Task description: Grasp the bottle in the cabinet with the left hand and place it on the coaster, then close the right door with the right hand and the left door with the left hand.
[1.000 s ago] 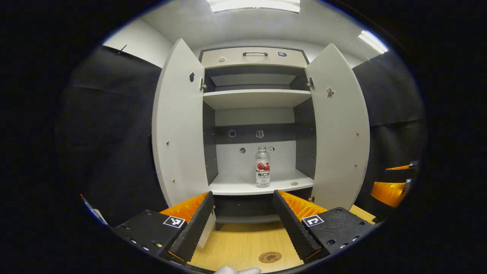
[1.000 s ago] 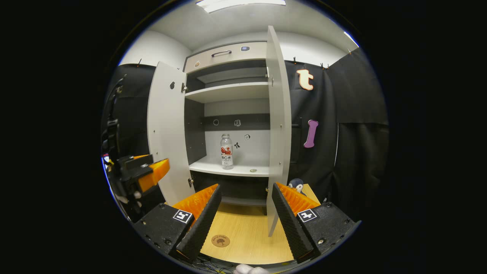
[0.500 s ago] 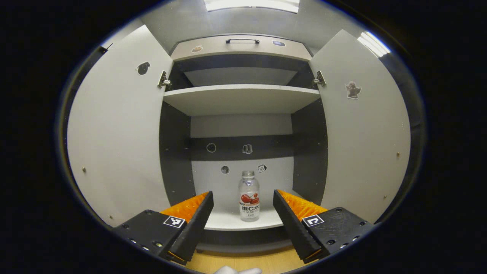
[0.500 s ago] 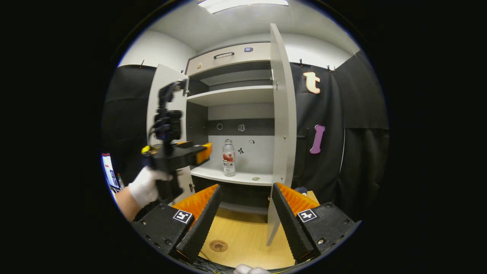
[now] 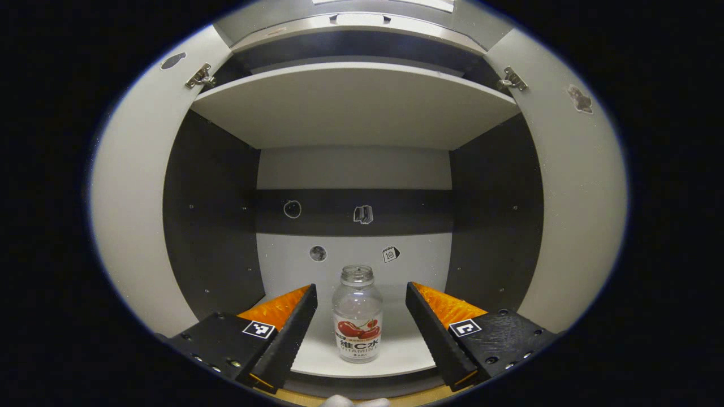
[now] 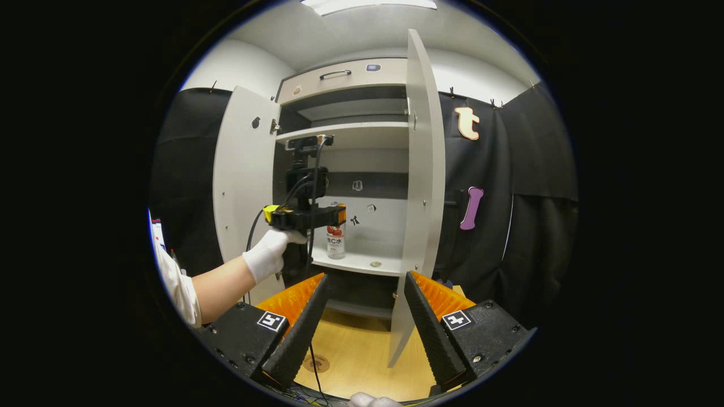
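On the lower cabinet shelf [image 5: 396, 353] we see the bottle [image 5: 357, 316] standing upright, long axis vertical, near the front edge. We have the left gripper [image 5: 361, 333] straight in front of it, jaws wide apart, bottle lined up in the gap between them but farther in, neither finger touching. From the right gripper view the left gripper [image 6: 308, 216] sits level with the bottle [image 6: 335, 240], held by a gloved hand [image 6: 268, 255]. We judge the left hand far nearer; a short push forward, then close on the body. Right gripper [image 6: 362, 333] hangs back over the counter [image 6: 362, 353], jaws apart, empty. Coaster [image 6: 315, 363] lies on the counter below. Left door [image 6: 240, 181] and right door [image 6: 421, 186] both open.
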